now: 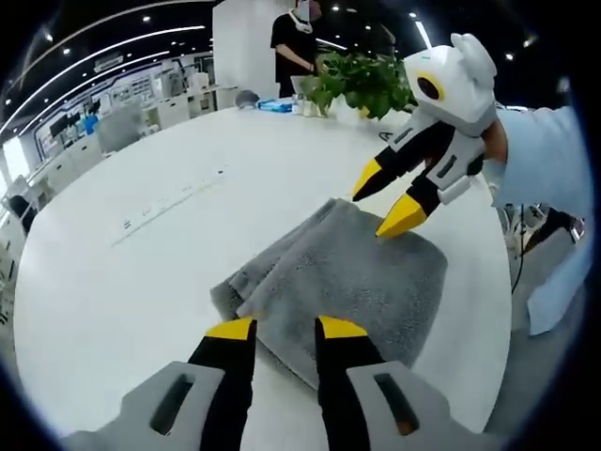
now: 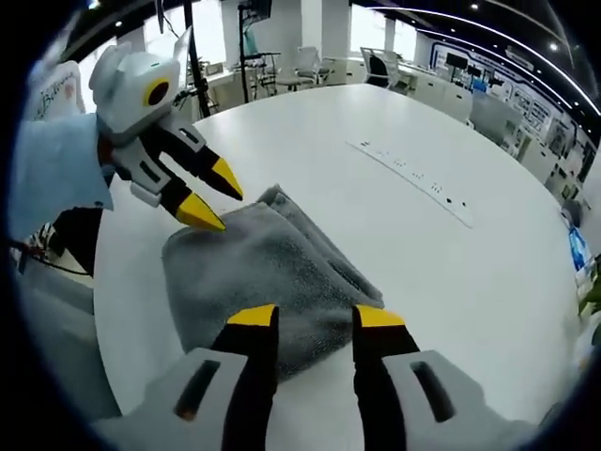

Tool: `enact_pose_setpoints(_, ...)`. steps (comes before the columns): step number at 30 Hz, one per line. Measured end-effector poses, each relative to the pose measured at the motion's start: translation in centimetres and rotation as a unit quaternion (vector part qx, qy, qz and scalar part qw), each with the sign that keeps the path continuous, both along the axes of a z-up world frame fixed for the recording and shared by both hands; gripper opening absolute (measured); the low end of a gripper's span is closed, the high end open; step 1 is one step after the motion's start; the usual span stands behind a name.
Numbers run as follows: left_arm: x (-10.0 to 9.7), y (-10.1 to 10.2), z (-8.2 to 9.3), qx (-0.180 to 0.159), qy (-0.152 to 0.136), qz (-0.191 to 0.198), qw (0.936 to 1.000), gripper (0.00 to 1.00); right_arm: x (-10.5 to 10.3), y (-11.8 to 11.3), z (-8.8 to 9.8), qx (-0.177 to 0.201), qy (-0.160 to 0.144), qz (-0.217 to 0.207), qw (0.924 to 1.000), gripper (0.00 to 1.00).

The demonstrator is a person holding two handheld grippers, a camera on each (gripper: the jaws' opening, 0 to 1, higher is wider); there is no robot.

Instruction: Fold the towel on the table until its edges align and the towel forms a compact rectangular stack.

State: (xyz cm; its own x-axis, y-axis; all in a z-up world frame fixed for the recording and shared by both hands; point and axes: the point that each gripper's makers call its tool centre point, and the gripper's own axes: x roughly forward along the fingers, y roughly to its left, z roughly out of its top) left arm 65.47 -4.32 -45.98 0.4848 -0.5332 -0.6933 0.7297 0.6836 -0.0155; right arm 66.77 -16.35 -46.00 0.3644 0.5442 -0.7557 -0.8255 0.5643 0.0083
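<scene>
A large round white table [image 1: 141, 244] carries a grey towel [image 1: 347, 277], folded into a thick, roughly rectangular bundle with layered edges showing along one side; the towel lies on the part of the table nearest the person, close to that edge.

In the left gripper view, the left tool [image 1: 285, 328] rises from the bottom, its two black jaws tipped yellow and set apart with a clear gap between them; the tips sit right at the near edge of the towel, and nothing is held between them. Beyond the towel, the right tool [image 1: 387, 200] comes in from the right, held by a person in a light blue sleeve [image 1: 540, 155]; its jaws are spread, with the lower yellow tip resting on or just above the far corner of the towel, and nothing is clamped. At the far edge of the table stands a leafy green plant [image 1: 362, 83], with a person in black [image 1: 296, 42] behind it; a strip of flush sockets [image 1: 169, 199] runs across the bare table towards the left.

In the right gripper view, the left tool [image 2: 208, 197] enters from the left, its jaws parted and its lower tip at the towel's [image 2: 268, 268] far corner; the right tool [image 2: 315, 317] rises from the bottom, jaws apart, its tips over the towel's near edge and gripping nothing; the socket strip [image 2: 413, 178] lies across the table [image 2: 470, 282] to the right, well apart from the towel.
</scene>
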Motion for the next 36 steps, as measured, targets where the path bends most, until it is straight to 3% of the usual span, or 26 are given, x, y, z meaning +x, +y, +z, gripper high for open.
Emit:
enact_pose_setpoints(9, -0.8, 0.3, 1.3, -0.039, -0.016, 0.019, 0.9989, 0.28, -1.2, -0.3, 0.6, 0.017, -0.009, -0.015, 0.9997, 0.45)
enact_pose_setpoints(13, -1.6, 0.1, 1.7, -0.058, -0.027, 0.025, 0.9977, 0.34, -1.8, -0.3, 0.9, 0.037, -0.012, -0.027, 0.9989, 0.52)
enact_pose_setpoints(17, -2.2, 0.0, 2.0, -0.064, -0.038, 0.026, 0.9969, 0.38, -2.1, -0.2, 1.0, 0.045, -0.018, -0.028, 0.9984, 0.55)
enact_pose_setpoints(21, -2.6, 0.0, 2.3, -0.072, -0.048, 0.024, 0.9960, 0.42, -3.6, -0.1, 1.2, 0.053, -0.024, -0.029, 0.9979, 0.60)
enact_pose_setpoints(31, -3.9, 0.0, 3.6, -0.089, -0.079, 0.029, 0.9925, 0.51, -4.2, 0.2, 1.9, 0.073, -0.051, -0.028, 0.9956, 0.74)
enact_pose_setpoints(36, -4.3, 0.0, 4.0, -0.091, -0.082, 0.030, 0.9920, 0.55, -5.2, -0.1, 2.3, 0.078, -0.057, -0.027, 0.9949, 0.75)
